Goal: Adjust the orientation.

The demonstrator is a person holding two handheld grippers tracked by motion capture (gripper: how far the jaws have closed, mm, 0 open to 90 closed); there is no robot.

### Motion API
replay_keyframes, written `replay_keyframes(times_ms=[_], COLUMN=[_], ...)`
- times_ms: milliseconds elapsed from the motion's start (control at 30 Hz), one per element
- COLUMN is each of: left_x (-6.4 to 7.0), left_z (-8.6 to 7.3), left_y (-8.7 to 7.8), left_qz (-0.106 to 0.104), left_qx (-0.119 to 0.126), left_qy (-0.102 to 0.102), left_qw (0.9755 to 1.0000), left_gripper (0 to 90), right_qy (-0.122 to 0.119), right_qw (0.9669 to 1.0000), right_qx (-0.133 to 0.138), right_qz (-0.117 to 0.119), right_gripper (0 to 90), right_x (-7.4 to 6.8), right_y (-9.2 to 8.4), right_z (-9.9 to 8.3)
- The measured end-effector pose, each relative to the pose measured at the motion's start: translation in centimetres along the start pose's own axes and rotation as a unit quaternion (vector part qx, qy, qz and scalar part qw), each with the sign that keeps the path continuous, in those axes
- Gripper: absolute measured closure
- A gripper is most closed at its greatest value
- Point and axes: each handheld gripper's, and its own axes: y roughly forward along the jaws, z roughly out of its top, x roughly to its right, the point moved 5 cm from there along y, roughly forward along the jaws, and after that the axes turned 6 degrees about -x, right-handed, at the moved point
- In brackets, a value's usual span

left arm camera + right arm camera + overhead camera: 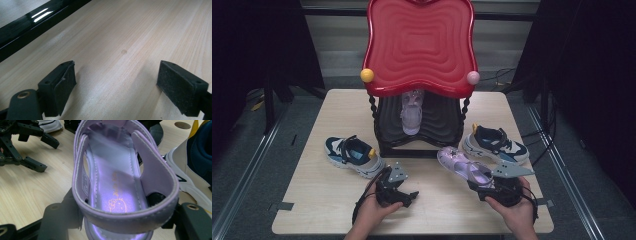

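Tongs (125,220) grip one of two purple sandals (120,182).

Only readable marking is on the purple sandal (117,182): gold print on the insole near the heel, a small cartoon cat-like face (117,204) with a line of gold script (115,183) running up the insole from it. The lettering is too blurred to spell out. The sneakers (353,155) carry no logo or text that can be made out at this size, and nothing legible shows on the red shoe rack (419,45) or the wooden table (130,37).
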Motion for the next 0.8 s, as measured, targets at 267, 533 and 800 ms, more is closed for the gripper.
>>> replay_keyframes(times_ms=[267, 533, 800], left_x=[0.0, 0.0, 0.0], left_z=[0.0, 0.0, 0.0], left_y=[0.0, 0.0, 0.0], left_qz=[0.001, 0.000, 0.000], left_qx=[0.000, 0.000, 0.000], left_qy=[0.000, 0.000, 0.000], left_qw=[1.0000, 1.0000, 1.0000], left_gripper=[14.7, 14.7, 14.7], right_qy=[-0.003, -0.009, -0.005], right_qw=[0.9999, 0.9997, 0.9991], right_qx=[0.002, 0.021, 0.040], right_qz=[0.012, 0.007, -0.012], right_gripper=[37.3, 37.3, 37.3], right_x=[-0.4, -0.8, -1.0], right_y=[-0.4, -1.7, -2.0], right_z=[-0.3, 0.6, 2.8])
